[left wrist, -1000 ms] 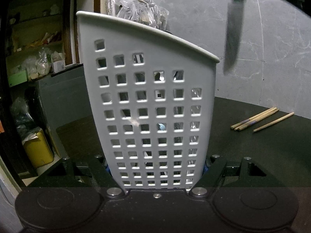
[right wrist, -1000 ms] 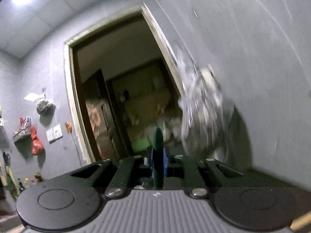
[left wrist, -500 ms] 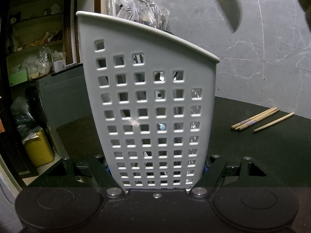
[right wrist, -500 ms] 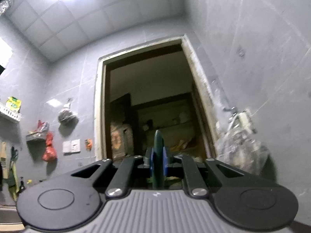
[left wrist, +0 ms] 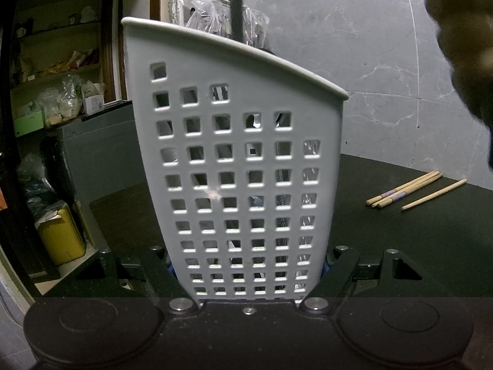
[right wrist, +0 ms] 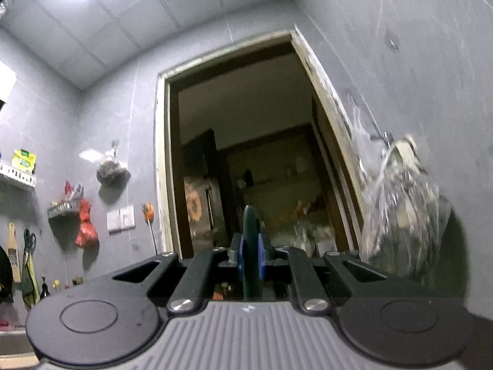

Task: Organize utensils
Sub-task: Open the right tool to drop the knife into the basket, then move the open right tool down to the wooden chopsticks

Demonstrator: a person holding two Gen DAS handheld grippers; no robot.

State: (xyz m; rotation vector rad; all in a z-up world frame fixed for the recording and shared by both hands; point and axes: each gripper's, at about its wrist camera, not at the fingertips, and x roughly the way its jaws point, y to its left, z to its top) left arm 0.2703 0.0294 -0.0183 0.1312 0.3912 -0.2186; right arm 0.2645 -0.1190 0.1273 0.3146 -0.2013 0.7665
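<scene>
The left gripper (left wrist: 248, 273) clamps the base of the white perforated plastic utensil holder (left wrist: 240, 166), jaws spread wide against its sides. Above its rim, a dark green-handled knife (left wrist: 237, 3) drops in, handle pinched tight between the right gripper (right wrist: 250, 260) jaws. Four wooden chopsticks (left wrist: 413, 189) lie on the dark tabletop (left wrist: 400, 240), right of the left jaws, well apart: those look left to do.
</scene>
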